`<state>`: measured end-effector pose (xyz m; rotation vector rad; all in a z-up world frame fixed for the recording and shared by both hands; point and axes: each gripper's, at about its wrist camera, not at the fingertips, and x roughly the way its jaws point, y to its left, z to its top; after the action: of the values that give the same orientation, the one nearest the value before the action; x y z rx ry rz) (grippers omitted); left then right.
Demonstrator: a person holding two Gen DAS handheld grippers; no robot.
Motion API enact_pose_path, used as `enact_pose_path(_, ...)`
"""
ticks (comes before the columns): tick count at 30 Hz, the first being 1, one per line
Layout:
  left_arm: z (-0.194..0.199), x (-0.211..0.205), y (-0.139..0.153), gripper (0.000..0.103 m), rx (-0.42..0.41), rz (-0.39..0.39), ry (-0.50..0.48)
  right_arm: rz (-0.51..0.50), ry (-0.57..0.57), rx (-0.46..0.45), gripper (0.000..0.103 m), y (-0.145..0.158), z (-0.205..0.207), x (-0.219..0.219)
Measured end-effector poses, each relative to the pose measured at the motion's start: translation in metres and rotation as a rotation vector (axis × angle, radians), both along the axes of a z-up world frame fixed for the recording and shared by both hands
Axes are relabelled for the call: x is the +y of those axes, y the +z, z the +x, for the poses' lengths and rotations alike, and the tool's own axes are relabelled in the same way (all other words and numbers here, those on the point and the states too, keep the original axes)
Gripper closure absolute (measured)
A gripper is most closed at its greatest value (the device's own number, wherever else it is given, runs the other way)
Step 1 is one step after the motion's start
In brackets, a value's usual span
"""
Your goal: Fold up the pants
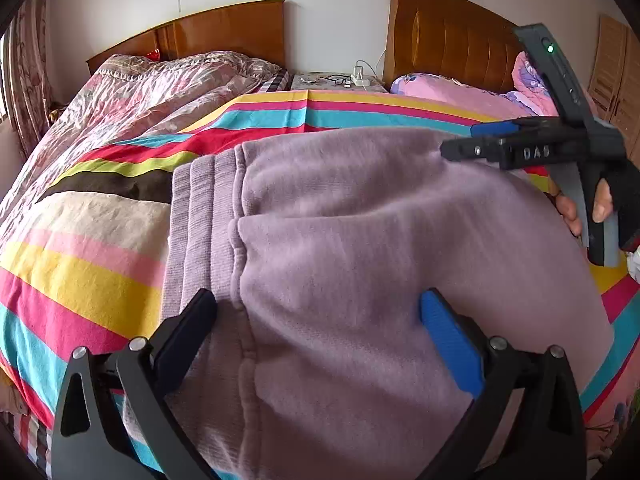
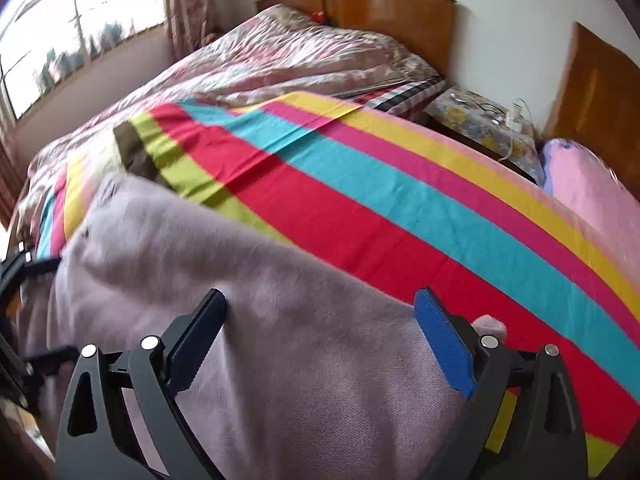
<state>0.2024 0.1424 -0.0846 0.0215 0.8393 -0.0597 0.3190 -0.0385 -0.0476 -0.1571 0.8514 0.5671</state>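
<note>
Your left gripper (image 1: 318, 306) hangs with its jaws spread wide over the pants (image 1: 360, 240), nothing pinched: the cloth lies flat below and between the fingers, and no fold rises into them. The pants lie right ahead of this tool, their ribbed band (image 1: 200, 216) just beyond the dark finger and the doubled body running off past the blue one. One layer's edge lies over another there, so I judge the pants already folded at least once, and the spread jaws suit a release or a fresh reach for the near edge.

Your right gripper (image 2: 320, 308) is spread as well and holds nothing. In its own view the pants sit under and ahead of its dark finger, while the blue finger stands near the cloth's edge, where the striped sheet (image 2: 360, 184) begins. From the left camera this tool (image 1: 500, 140) hovers above the far right part of the pants, fingers pointing left, your hand (image 1: 600, 200) on its handle. Whether it touches the cloth, I cannot tell.

The sheet gives a flat working surface, which is likely why the pants lie on it.

Count: one pair of pants, two grippers, one sheet, two headboards (image 1: 224, 28) behind, one quilt (image 1: 132, 88) beyond the sheet.
</note>
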Motion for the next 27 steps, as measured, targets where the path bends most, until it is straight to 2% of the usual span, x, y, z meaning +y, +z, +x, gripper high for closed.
enact_pose_path(3, -0.016, -0.004, 0.009, 0.001, -0.024, 0.004, 0.011, 0.044, 0.023, -0.073, 0.01, 0.026, -0.05, -0.008)
enact_pose_path(6, -0.035, -0.009, 0.013, 0.001, -0.047, 0.015, 0.011, 0.035, 0.0, -0.103, 0.01, 0.027, -0.111, -0.025)
enact_pose_path(10, -0.06, -0.019, 0.009, 0.001, -0.084, 0.067, 0.005, 0.009, -0.079, -0.088, 0.01, 0.001, -0.172, -0.041)
enact_pose_path(12, -0.066, -0.024, 0.003, 0.001, -0.085, 0.11, 0.006, -0.043, -0.098, -0.051, 0.01, -0.024, -0.184, -0.04)
enact_pose_path(14, -0.069, -0.027, -0.001, 0.001, -0.084, 0.137, 0.002, -0.017, -0.143, -0.056, 0.009, -0.03, -0.191, -0.044)
enact_pose_path(17, -0.084, -0.025, 0.012, 0.001, -0.103, 0.126, 0.028, 0.011, -0.162, -0.079, 0.009, -0.011, -0.212, -0.05)
enact_pose_path(20, -0.112, -0.022, 0.038, 0.001, -0.188, 0.092, 0.048, 0.016, -0.159, -0.167, 0.009, 0.016, -0.247, -0.058)
enact_pose_path(23, -0.142, -0.026, 0.069, 0.001, -0.289, 0.056, 0.074, 0.108, -0.205, -0.252, 0.008, 0.048, -0.289, -0.073)
enact_pose_path(25, -0.159, -0.029, 0.089, 0.001, -0.346, 0.023, 0.107, 0.15, -0.23, -0.291, 0.005, 0.061, -0.317, -0.082)
enact_pose_path(27, -0.173, -0.032, 0.1, 0.001, -0.383, -0.027, 0.113, 0.15, -0.248, -0.33, 0.005, 0.065, -0.344, -0.087)
